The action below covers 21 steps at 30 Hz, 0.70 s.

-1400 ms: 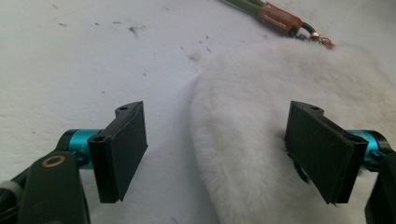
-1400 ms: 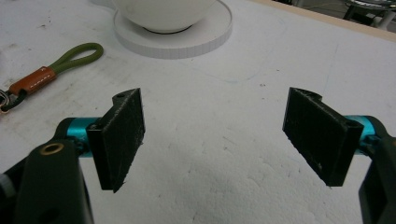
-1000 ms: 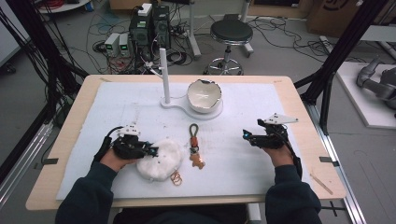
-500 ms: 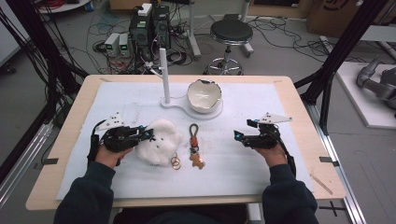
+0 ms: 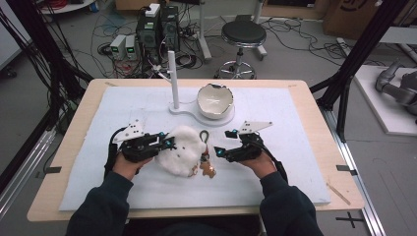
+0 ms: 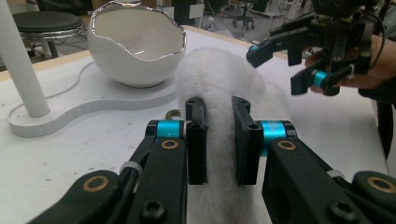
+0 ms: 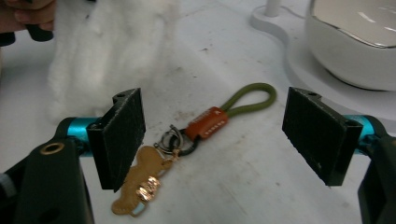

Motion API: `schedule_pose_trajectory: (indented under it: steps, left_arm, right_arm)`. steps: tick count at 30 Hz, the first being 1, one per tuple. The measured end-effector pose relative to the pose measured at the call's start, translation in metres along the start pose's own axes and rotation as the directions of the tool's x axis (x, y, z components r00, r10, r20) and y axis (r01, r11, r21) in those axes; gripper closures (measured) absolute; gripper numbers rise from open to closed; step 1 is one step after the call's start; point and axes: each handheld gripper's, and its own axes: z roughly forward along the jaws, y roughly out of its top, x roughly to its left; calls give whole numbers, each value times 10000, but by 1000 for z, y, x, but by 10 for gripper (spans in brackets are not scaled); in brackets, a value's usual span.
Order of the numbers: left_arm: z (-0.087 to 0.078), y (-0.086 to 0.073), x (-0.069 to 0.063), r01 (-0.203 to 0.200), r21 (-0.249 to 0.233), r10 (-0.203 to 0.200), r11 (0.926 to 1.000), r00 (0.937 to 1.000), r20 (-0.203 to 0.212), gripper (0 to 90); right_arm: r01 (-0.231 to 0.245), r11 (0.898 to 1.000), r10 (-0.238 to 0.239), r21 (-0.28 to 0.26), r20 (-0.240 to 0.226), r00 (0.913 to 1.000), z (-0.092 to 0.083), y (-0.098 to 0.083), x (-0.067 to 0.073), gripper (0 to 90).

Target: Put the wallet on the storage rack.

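Bystanders on the table

A white eggshell-shaped bowl (image 5: 215, 101) is seen on a flat white stand (image 5: 189, 109) with an upright white post (image 5: 172, 78), set well beyond both tongs. Past the table (image 5: 69, 142), a black round stool (image 5: 243, 35) and computer boxes with tangled cables (image 5: 157, 29) are seen on the floor.
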Motion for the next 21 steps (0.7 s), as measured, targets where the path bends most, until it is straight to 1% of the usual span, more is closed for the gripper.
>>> schedule_pose_trajectory:
  steps: [1,4,5,7,8,9,10,11,12,13,14,15,16,17,18,20,21]
  left_arm:
    - [2,0,-1,-33,-31,33,10000,10000,22,776]
    - [6,0,-5,-24,-103,27,9999,9996,269,775]
    - [7,0,-6,-67,-117,71,9999,9993,373,774]
    - [10,1,-10,-72,-201,85,9998,9981,610,774]
    - [10,1,-10,-72,-201,85,9998,9981,610,774]
    - [11,1,-12,-93,-274,118,9996,9959,902,774]
    - [12,2,-13,-115,-286,143,9995,9950,993,774]
    - [12,1,-14,-110,-257,136,9996,9944,1048,773]
    - [12,1,-14,-110,-257,136,9996,9944,1048,771]
    - [14,1,-14,-63,-166,82,9998,9936,1124,770]
    - [14,0,-14,-41,-86,50,10000,9939,1106,766]
    - [14,0,-14,-41,-86,50,10000,9939,1106,756]
    - [15,-2,-11,195,196,-214,9996,9946,1017,728]
    - [15,-2,-11,195,196,-214,9996,9946,1017,681]
    - [17,-5,-7,785,578,-832,9952,9930,837,599]
    - [19,-10,0,1232,1077,-1301,9865,9897,598,481]
    - [19,-10,0,1232,1077,-1301,9865,9897,598,435]
  right_arm:
    - [73,10000,-73,14,-106,9999,3,1,2,215]
    - [158,9999,-156,34,-554,9983,11,4,9,217]
    - [119,9999,-115,53,-790,9968,14,5,12,220]
    - [155,9999,-146,69,-1163,9931,19,7,17,276]
    - [155,9999,-146,69,-1163,9931,19,7,17,276]
    - [239,9994,-199,245,-1527,9881,25,7,22,292]
    - [310,9989,-249,342,-1673,9856,28,8,24,332]
    - [449,9983,-376,364,-1809,9828,30,8,24,392]
    - [420,9979,-311,488,-2053,9782,31,8,26,462]
    - [525,9970,-387,578,-2173,9753,32,8,27,576]
    - [608,9954,-438,743,-2118,9763,32,9,28,648]
    - [608,9954,-438,743,-2118,9763,32,9,28,648]
    - [578,9945,-394,872,-1992,9792,31,9,27,731]
    - [578,9945,-394,872,-1992,9792,31,9,27,731]
    - [684,9942,-525,832,-1799,9823,28,9,26,757]
    - [762,9957,-668,521,-1628,9844,24,10,23,762]
    - [759,9965,-695,352,-1563,9853,22,11,23,764]
